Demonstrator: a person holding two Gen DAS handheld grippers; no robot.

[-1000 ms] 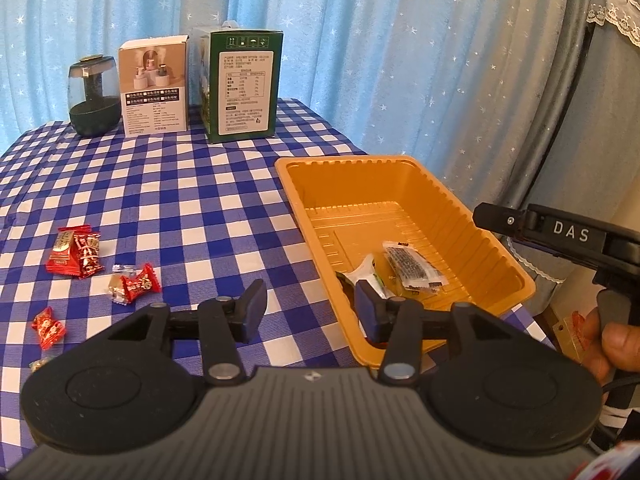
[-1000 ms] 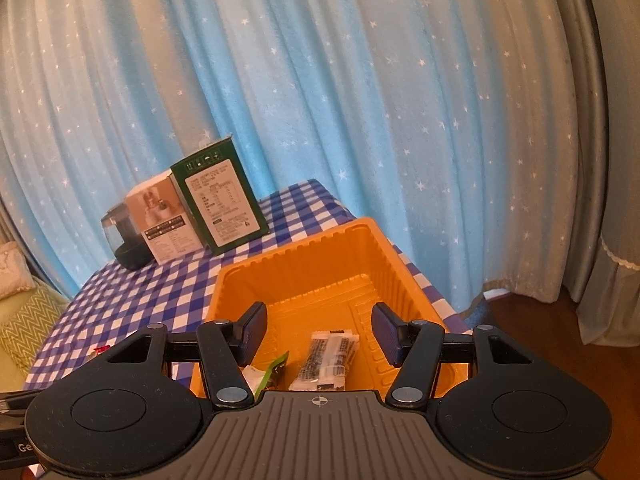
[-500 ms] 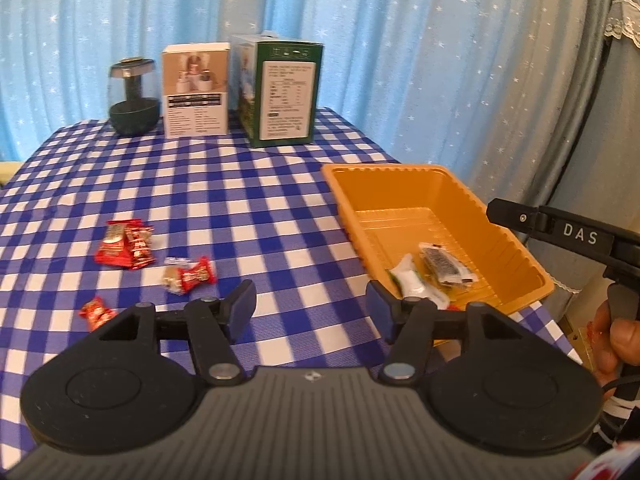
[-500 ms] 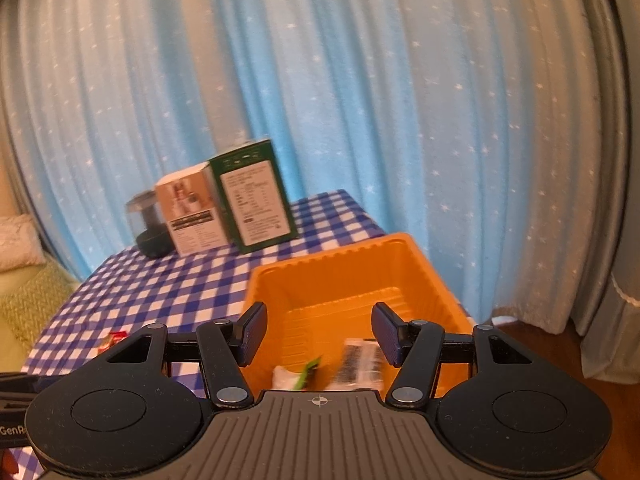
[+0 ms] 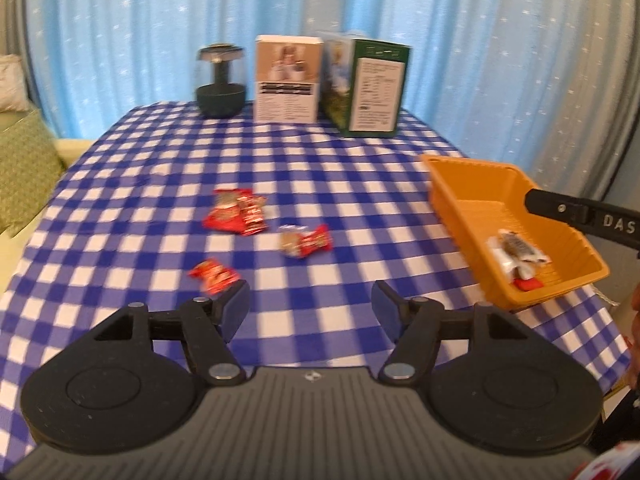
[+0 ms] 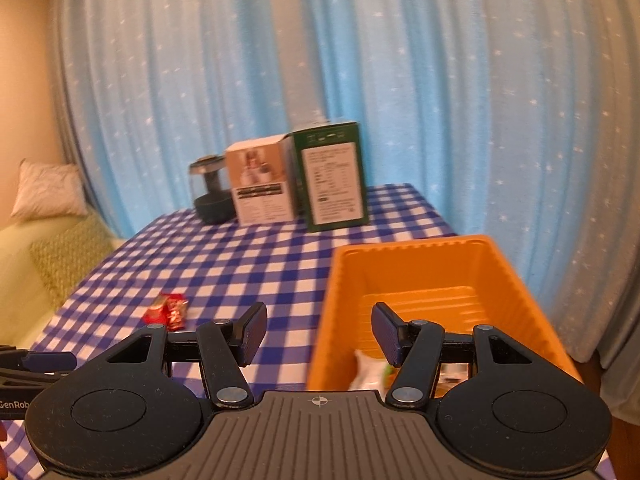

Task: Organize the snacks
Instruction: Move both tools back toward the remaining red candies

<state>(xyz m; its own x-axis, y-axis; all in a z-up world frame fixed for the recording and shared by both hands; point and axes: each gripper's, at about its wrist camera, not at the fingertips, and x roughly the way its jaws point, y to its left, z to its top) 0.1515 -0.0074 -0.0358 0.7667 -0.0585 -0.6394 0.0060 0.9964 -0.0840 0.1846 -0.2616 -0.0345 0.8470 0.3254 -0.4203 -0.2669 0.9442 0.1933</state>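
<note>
Left tool (image 5: 310,306) hangs over the checked worktop (image 5: 132,184) with its jaws spreading right now and nothing between them, only blue and white squares showing through the gap. Right tool (image 6: 319,328) sits with its jaws apart and empty too, one finger over the cloth, the other over the near end of the orange tray (image 6: 516,280).

And the snacks: just ahead of the left tool's left finger lies a small red wrapped sweet (image 5: 214,275). A little further out, a red-and-tan wrapped one (image 5: 306,240), and beyond that to the left a pair of red packets (image 5: 236,216) lying together. All three loose on the cloth, apart from each other.

The tray stands at the worktop's right edge, and it's already got a few wrapped snacks (image 5: 518,258) piled at its near end, one dark, one white, a bit of red.

At the far edge stand a white box (image 5: 288,80) and a green box (image 5: 372,90) side by side, a dark jar-like thing (image 5: 220,82) to their left. Starry blue curtain (image 5: 480,60) behind.
</note>
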